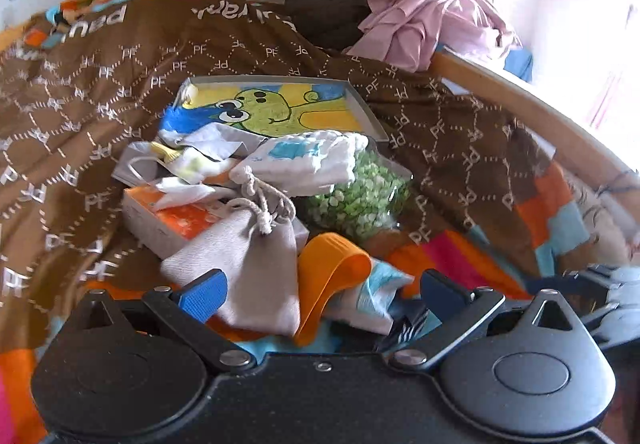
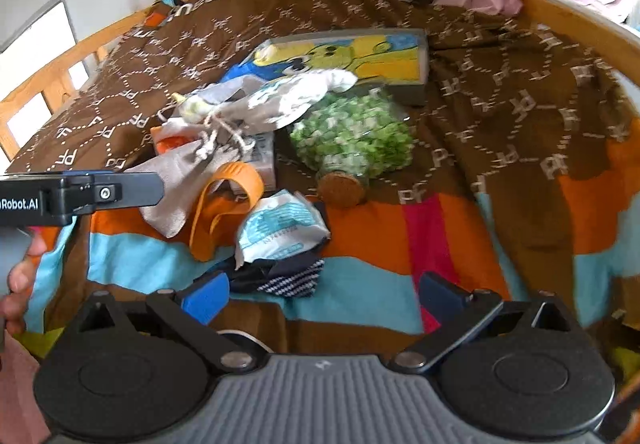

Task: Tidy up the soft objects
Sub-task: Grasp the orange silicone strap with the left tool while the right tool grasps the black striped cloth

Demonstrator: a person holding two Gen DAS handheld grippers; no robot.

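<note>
Soft objects (image 1: 256, 180) heaped on bedspread (image 1: 80, 92); left gripper (image 1: 320, 290) and right gripper (image 2: 320, 294) wide apart, empty.

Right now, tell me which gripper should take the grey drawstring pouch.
Left. The left gripper is open with the grey drawstring pouch right at its fingers. The right gripper, also open, sits nearer the striped sock, with the pouch farther off.

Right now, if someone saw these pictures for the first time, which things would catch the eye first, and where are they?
First the heap of small soft things in the middle of the brown blanket, with a grey drawstring pouch and an orange band at its near edge. Behind the heap lies a flat box with a green cartoon frog, and to the heap's right a clear bag of green pieces. A pink cloth bundle sits at the far right corner.
</note>
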